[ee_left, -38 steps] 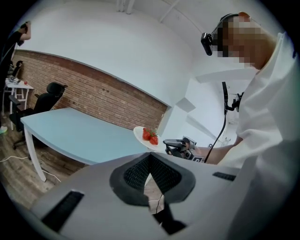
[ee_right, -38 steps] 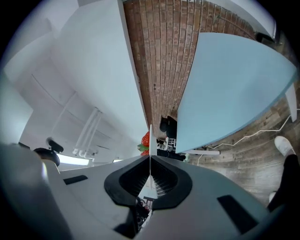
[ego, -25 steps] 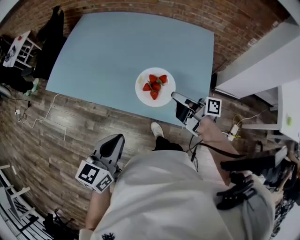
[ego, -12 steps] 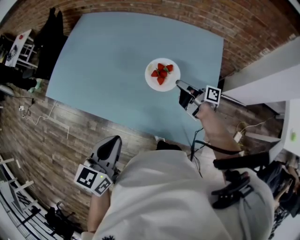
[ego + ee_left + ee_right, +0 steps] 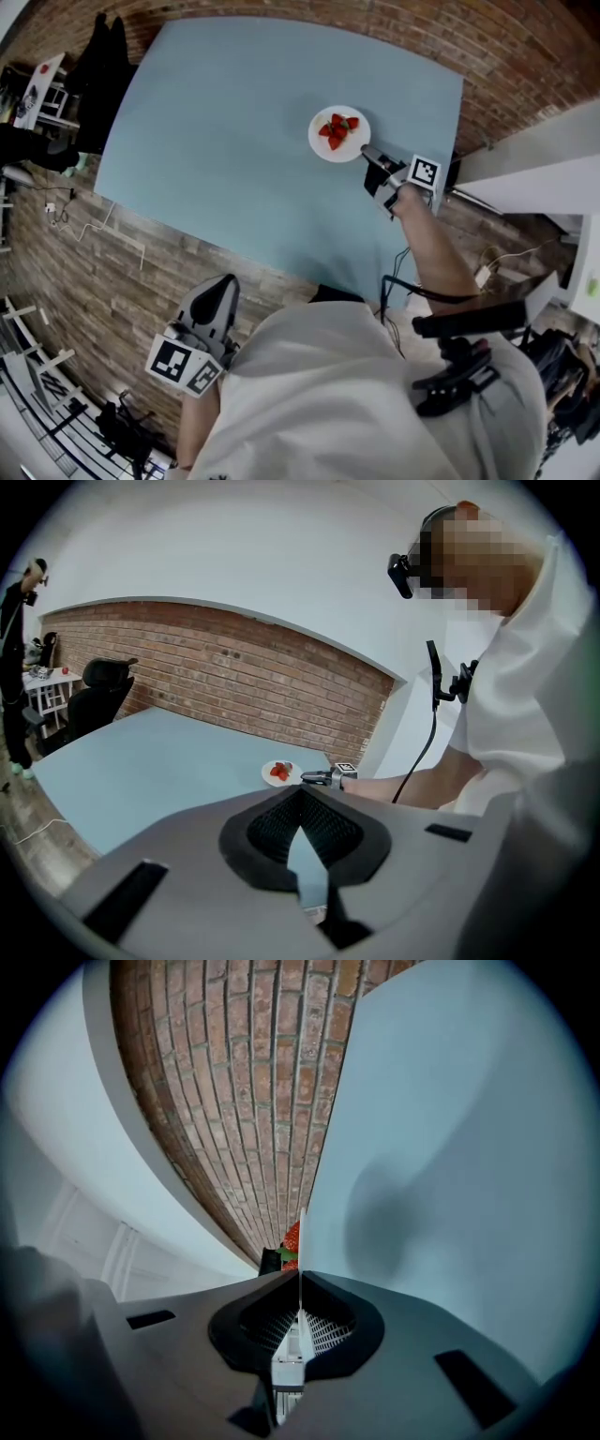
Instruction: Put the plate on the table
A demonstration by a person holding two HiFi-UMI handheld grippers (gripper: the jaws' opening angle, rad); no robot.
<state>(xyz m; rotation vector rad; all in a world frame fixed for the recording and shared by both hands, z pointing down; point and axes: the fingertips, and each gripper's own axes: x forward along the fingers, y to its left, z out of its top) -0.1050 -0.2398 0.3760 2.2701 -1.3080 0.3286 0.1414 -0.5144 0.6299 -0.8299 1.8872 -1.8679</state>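
A white plate with several strawberries is over the far right part of the pale blue table. My right gripper is shut on the plate's near rim. In the right gripper view the rim runs edge-on between the jaws, with the strawberries just beyond. Whether the plate touches the table I cannot tell. My left gripper hangs low beside the person's body, off the table, shut with nothing in it. The left gripper view shows the plate and the right gripper far off.
Brick-patterned floor surrounds the table. A white counter stands close to the table's right edge. A black chair and a small white stand are at the far left. Cables lie on the floor.
The right gripper has carried the plate farther from the person and to the right across the table. The left gripper has stayed low by the body.
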